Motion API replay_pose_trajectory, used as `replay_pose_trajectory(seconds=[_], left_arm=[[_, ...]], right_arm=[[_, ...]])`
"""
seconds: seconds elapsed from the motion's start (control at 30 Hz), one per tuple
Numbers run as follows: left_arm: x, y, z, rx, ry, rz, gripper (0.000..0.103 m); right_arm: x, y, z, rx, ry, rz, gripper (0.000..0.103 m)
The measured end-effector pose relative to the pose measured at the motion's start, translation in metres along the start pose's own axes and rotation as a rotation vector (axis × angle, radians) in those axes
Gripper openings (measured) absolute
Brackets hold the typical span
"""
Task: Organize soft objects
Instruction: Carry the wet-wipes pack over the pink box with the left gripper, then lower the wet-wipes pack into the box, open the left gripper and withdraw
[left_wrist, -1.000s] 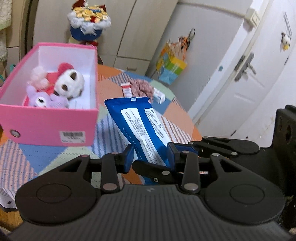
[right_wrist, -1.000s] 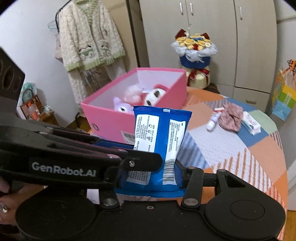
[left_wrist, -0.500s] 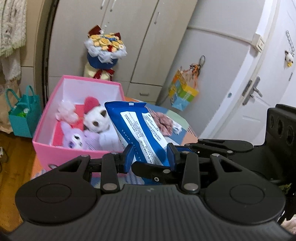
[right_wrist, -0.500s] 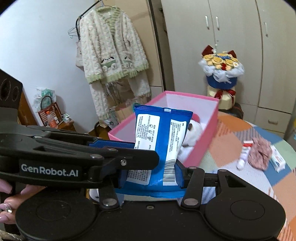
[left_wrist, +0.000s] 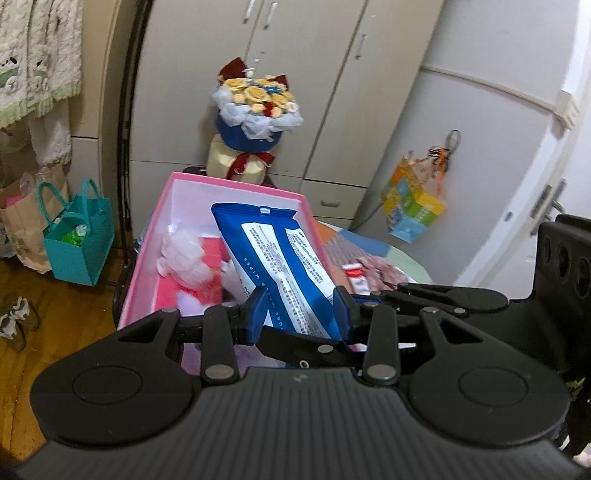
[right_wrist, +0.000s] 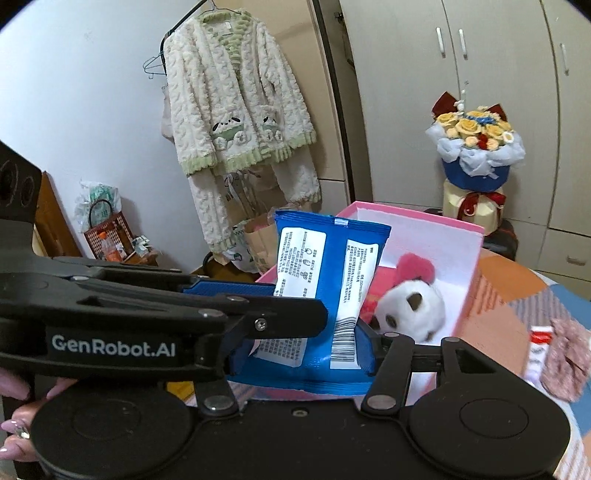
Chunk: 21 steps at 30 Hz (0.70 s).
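Observation:
A blue pack of wet wipes (left_wrist: 280, 258) (right_wrist: 325, 288) is held upright by both grippers at once. My left gripper (left_wrist: 301, 314) is shut on its lower part, and my right gripper (right_wrist: 303, 354) is shut on its bottom edge from the other side. The pack hangs over the open pink box (left_wrist: 147, 251) (right_wrist: 469, 280). Inside the box lie plush toys: a white and pink one (left_wrist: 184, 258) and a white one with a red bow (right_wrist: 410, 302).
A pink scrunchie (right_wrist: 565, 354) and a small red-and-white tube (right_wrist: 537, 350) lie on the patchwork tablecloth (right_wrist: 498, 310) right of the box. A flower bouquet (left_wrist: 255, 110) stands behind the box. A teal bag (left_wrist: 79, 236) sits on the wooden floor at the left.
Both grippers have carried the wipes pack up from the table and leftward, until it is over the pink box. Both stay shut on it.

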<state>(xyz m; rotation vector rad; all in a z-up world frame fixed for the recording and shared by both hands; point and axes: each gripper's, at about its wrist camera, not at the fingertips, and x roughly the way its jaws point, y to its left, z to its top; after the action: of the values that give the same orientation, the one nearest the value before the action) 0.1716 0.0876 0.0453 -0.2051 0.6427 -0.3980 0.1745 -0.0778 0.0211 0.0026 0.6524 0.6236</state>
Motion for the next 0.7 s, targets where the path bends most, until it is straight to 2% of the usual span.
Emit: replay_pose_trajectory(seconds=[0.13,0.4,0.6,0.7], left_arm=[[0.029,0.024,0.015,-0.042,0.023,0.017,0.036],[0.080,0.071,0.034,-0.142,0.073,0.021,0.036],[0.098,0.091,0.035,-0.183,0.082,0.015,0.036],[0.103,0.093,0.035,-0.173,0.089,0.030,0.036]], right_arm=[[0.036,-0.017,0.015,0.033,0.030,0.029,0.062],[0.102,-0.050,0.040,0.114,0.148,0.081,0.062],[0.129,-0.049,0.049,0.048,0.189,0.046,0.063],[0.138,-0.052,0.052,0.056,0.222,0.057,0.069]])
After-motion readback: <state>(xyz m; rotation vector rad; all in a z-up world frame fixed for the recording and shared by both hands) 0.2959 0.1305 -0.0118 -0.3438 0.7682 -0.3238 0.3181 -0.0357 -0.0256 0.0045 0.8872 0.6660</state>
